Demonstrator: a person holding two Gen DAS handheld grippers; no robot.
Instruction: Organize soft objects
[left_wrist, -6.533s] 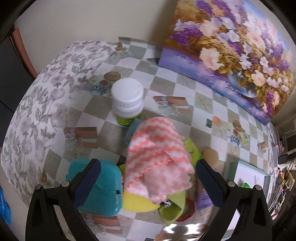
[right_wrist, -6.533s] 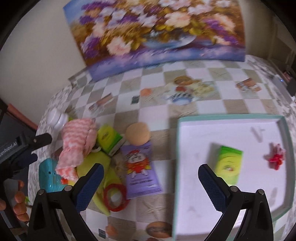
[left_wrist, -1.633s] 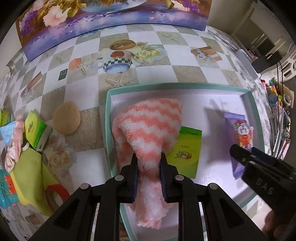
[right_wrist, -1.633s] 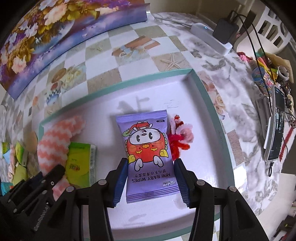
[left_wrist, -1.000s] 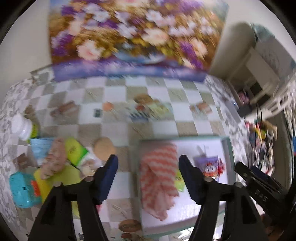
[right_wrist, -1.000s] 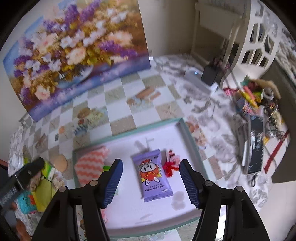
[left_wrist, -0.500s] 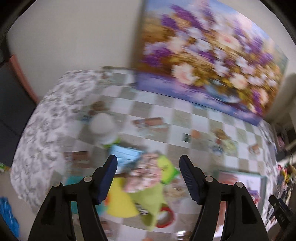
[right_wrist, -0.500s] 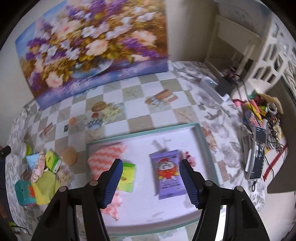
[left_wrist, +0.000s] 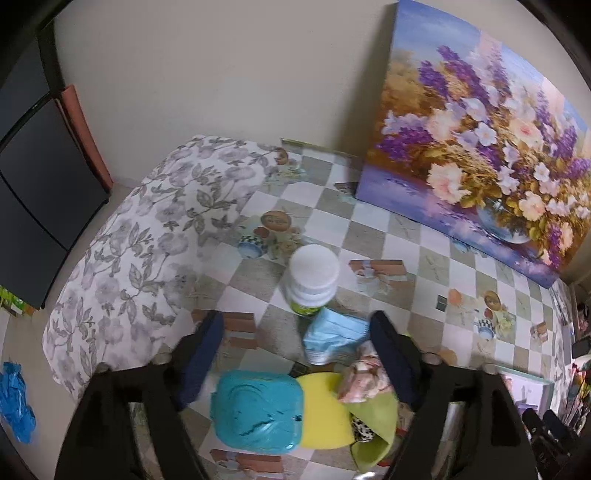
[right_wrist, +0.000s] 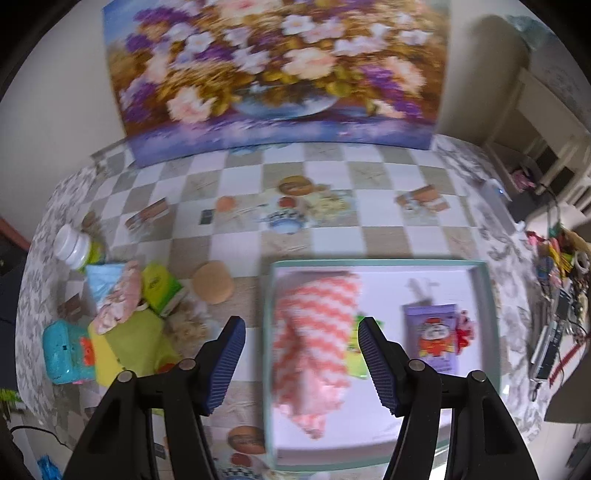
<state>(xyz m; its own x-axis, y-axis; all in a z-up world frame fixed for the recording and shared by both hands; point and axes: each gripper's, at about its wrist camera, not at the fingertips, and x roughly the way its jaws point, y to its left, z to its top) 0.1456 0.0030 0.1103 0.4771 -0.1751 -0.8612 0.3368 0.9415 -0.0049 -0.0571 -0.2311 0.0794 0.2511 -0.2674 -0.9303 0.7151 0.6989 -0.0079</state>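
You are working over a table (right_wrist: 332, 243) under a checked cloth printed with cups and starfish, and a big canvas of purple and cream flowers (right_wrist: 273, 70) leans on the wall behind it. The largest thing on the cloth is the white tray with a teal rim (right_wrist: 487, 295), to the right in your right wrist view. In it lies the pink and white zigzag fleece (right_wrist: 314, 332), with a green packet (right_wrist: 356, 354) just beside it and mostly hidden behind a fingertip, then a purple wipes pack (right_wrist: 430, 336) with a cartoon face, its lettering too blurred to read, and a small red and pink tuft (right_wrist: 463, 334) touching its right edge. Well apart to the left is the loose pile: a yellow-green cloth (left_wrist: 332, 413), a teal plastic case (left_wrist: 258, 410) touching it, a folded blue face mask (left_wrist: 332, 336), a crumpled pink floral fabric (left_wrist: 364, 380) on top of the cloth, a green tissue pack (right_wrist: 162, 288) with unreadable print, and a round tan sponge (right_wrist: 213, 282). A white-capped bottle (left_wrist: 313, 280) with a green label stands just behind the mask. Your left gripper (left_wrist: 299, 358) hangs over this pile; its jaws have just been opening and hold nothing. Your right gripper (right_wrist: 301, 363) is spread and empty above the tray's left edge.
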